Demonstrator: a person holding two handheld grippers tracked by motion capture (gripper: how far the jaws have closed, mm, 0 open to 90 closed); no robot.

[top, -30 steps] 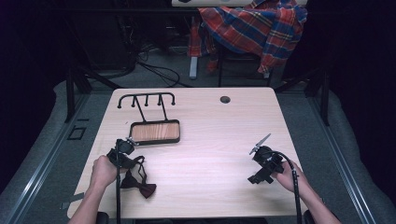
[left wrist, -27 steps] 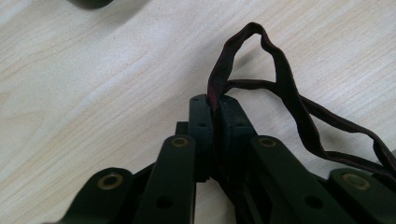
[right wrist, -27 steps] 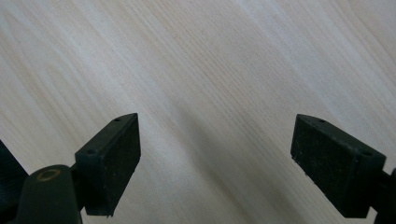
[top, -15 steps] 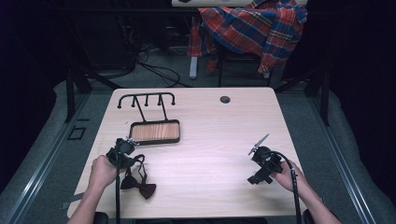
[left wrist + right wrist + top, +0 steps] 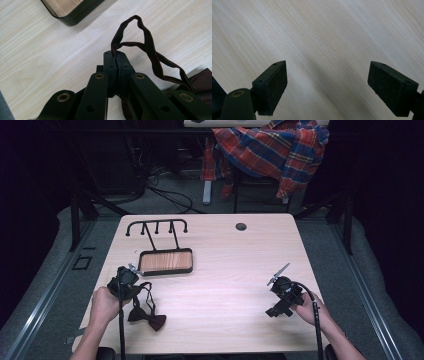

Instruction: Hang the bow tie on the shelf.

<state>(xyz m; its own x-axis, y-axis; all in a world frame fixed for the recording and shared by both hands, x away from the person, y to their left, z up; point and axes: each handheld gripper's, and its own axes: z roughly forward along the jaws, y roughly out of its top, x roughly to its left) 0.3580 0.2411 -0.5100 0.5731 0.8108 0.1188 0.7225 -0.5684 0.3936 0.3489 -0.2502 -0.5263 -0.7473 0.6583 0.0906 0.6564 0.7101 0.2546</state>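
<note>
Step in hand: pick-up of the bow tie (image 5: 146, 316) by its strap (image 5: 147, 47). The left tool (image 5: 131, 272) has its jaws together, clamped on the strap, which loops up and out past the jaw tips in the left gripper view. The bow itself lies on the counter (image 5: 225, 270) at the near left, just beside the left hand (image 5: 104, 304), with the strap running from it up to the tool. The right tool (image 5: 327, 87) hangs over bare counter at the near right, jaws wide apart and holding nothing.

Beyond the left tool sits a tray (image 5: 166, 261) with a wooden floor and dark rim; behind it rises a black rack of hooks (image 5: 156, 226). Farther off, past the counter, a plaid cloth (image 5: 272, 147) is draped over a chair.

Next move, as judged: lift the strap clear so the bow leaves the counter, then carry it forward toward the rack (a hook is the likely seat). The loop must remain open enough to pass over a hook; the right tool is free to spread it.
</note>
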